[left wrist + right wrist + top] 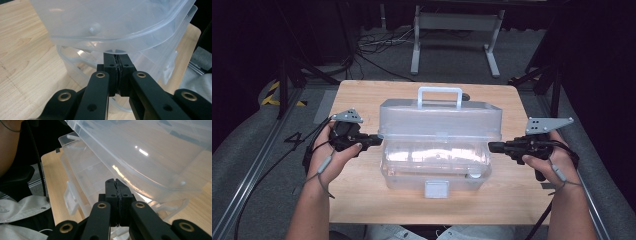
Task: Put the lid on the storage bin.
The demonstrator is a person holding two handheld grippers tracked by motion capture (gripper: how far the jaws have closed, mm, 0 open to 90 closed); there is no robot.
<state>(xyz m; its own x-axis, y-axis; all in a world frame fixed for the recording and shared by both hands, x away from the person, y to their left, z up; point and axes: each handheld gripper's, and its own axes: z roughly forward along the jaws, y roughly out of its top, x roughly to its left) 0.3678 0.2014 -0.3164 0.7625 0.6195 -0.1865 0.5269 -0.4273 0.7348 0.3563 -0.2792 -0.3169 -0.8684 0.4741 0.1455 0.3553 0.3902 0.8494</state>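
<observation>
The clear plastic box [439, 145] stands mid-tabletop [362, 100], its lid [439, 117] propped up on pressed-together, empty jaws of the left gripper [374, 140] and right gripper [493, 146]. With nothing clamped, the lid could slip off and slam down.

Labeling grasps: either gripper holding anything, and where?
Nothing clamped. Left gripper and right gripper are shut with no thing between their pads, tips under the raised lid of the clear plastic box.
</observation>
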